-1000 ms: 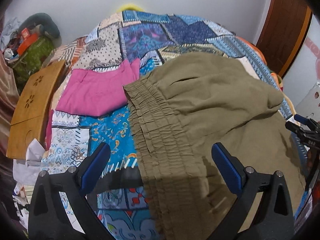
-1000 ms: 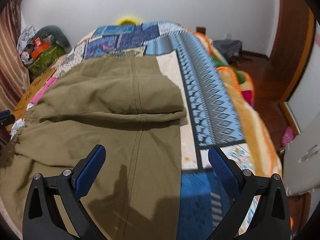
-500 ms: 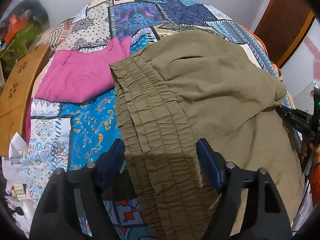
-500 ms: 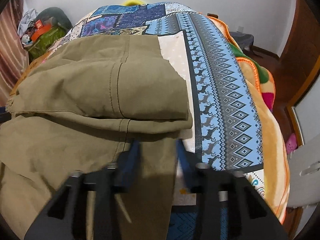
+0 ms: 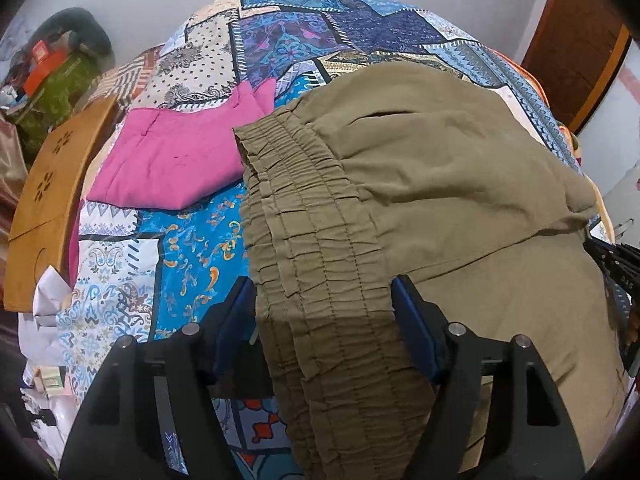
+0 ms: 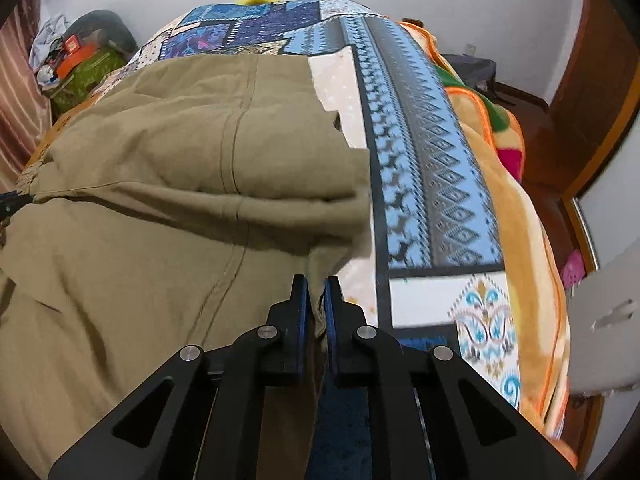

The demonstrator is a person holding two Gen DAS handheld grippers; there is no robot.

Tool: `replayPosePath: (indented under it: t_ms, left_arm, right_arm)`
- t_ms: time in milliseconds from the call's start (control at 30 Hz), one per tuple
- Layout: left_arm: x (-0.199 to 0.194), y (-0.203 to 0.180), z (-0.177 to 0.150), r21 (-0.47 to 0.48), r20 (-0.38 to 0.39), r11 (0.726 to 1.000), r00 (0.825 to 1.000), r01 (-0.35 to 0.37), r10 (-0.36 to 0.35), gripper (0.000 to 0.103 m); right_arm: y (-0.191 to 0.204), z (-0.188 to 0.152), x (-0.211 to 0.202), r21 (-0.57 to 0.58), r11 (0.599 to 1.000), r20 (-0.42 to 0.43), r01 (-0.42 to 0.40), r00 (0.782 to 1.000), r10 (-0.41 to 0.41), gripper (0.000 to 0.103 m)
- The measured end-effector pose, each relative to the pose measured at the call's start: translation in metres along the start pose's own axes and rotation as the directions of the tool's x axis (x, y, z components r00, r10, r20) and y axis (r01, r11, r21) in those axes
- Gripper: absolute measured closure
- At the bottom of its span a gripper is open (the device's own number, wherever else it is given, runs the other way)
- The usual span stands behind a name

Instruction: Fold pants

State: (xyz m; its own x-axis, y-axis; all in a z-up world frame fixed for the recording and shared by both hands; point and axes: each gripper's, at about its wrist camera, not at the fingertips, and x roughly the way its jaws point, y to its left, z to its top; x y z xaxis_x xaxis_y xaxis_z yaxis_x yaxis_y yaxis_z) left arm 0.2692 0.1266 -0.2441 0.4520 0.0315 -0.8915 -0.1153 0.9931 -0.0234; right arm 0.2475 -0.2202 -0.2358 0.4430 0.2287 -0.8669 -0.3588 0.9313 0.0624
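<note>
From the left wrist, we see the pants (image 5: 440,184) lying on the quilt (image 5: 192,256), the gathered waistband running from 11 o'clock down to 6, the rest of the cloth spreading away toward 3. Our left gripper (image 5: 324,308) straddles that waistband, jaws against both its edges, gripping it. Pink cloth (image 5: 172,160) lies just beside the waistband at 10 o'clock. No writing reads clearly.

From the right wrist, the pants (image 6: 160,208) stretch toward 9 o'clock, folded over once. Our right gripper (image 6: 316,292) is clenched on their edge.
</note>
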Motion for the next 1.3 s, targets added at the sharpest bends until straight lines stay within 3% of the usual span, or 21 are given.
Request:
replayPosePath:
  t_ms: [133, 200, 233, 267, 433, 533, 600, 733, 800, 867, 1000, 1200, 1300]
  left_arm:
    - [-0.011, 0.005, 0.001, 0.009, -0.008, 0.999, 0.999, 0.039, -0.039, 0.031]
    - [-0.021, 0.007, 0.002, 0.031, 0.016, 0.999, 1.0, 0.011, -0.011, 0.031]
    - [-0.025, 0.007, 0.003, 0.04, 0.029, 0.999, 1.0, -0.005, 0.004, 0.031]
    - [-0.028, 0.009, 0.005, 0.046, 0.038, 0.999, 0.999, -0.011, 0.009, 0.031]
    - [-0.028, 0.02, 0.026, 0.015, 0.046, 1.0, 0.999, 0.01, -0.01, 0.03]
    - [-0.014, 0.022, 0.038, -0.002, 0.007, 0.999, 0.999, 0.041, -0.041, 0.028]
    - [-0.002, 0.022, 0.042, -0.017, -0.031, 0.997, 0.997, 0.07, -0.07, 0.028]
    - [0.02, 0.02, 0.042, -0.04, -0.073, 0.993, 0.99, 0.114, -0.117, 0.028]
    - [0.026, 0.016, 0.04, -0.027, -0.067, 0.994, 0.992, 0.102, -0.104, 0.028]
    - [0.027, 0.011, 0.038, 0.005, -0.046, 0.998, 0.997, 0.066, -0.065, 0.028]
    - [0.026, 0.01, 0.037, 0.018, 0.007, 1.0, 1.0, -0.004, 0.004, 0.03]
    - [0.023, 0.005, 0.03, 0.025, 0.06, 0.993, 0.992, -0.112, 0.111, 0.029]
    - [0.025, 0.006, 0.031, 0.036, 0.058, 0.993, 0.992, -0.11, 0.108, 0.029]
  right_arm:
    - [0.0, 0.003, -0.005, 0.0, 1.0, -0.023, 0.011, 1.0, -0.011, 0.09]
    - [0.0, 0.003, -0.01, -0.008, 1.0, -0.038, 0.021, 0.999, -0.021, 0.078]
    - [-0.001, 0.004, -0.015, -0.007, 1.0, -0.032, 0.02, 0.999, -0.02, 0.066]
    - [-0.002, 0.005, -0.02, -0.006, 1.0, -0.017, 0.017, 1.0, -0.017, 0.055]
    - [-0.002, 0.027, -0.042, -0.017, 1.0, 0.115, 0.022, 0.993, -0.02, 0.038]
    - [-0.001, 0.046, -0.037, -0.019, 0.999, 0.163, 0.031, 0.986, -0.027, 0.035]
    - [-0.001, 0.056, -0.026, -0.023, 1.0, 0.166, 0.021, 0.986, -0.017, 0.034]
    - [-0.007, 0.062, 0.015, 0.01, 0.999, 0.091, -0.036, 0.995, 0.035, 0.035]
    - [-0.008, 0.059, 0.026, 0.046, 0.996, 0.075, -0.077, 0.995, 0.073, 0.044]
    - [-0.009, 0.056, 0.036, 0.063, 0.991, 0.062, -0.116, 0.992, 0.112, 0.066]
    - [0.001, 0.052, 0.037, -0.023, 1.0, 0.086, -0.004, 0.996, 0.006, 0.09]
    - [0.005, 0.053, 0.041, -0.079, 0.995, 0.061, 0.053, 0.997, -0.048, 0.093]
    - [0.007, 0.053, 0.045, -0.1, 0.992, 0.047, 0.083, 0.996, -0.078, 0.093]
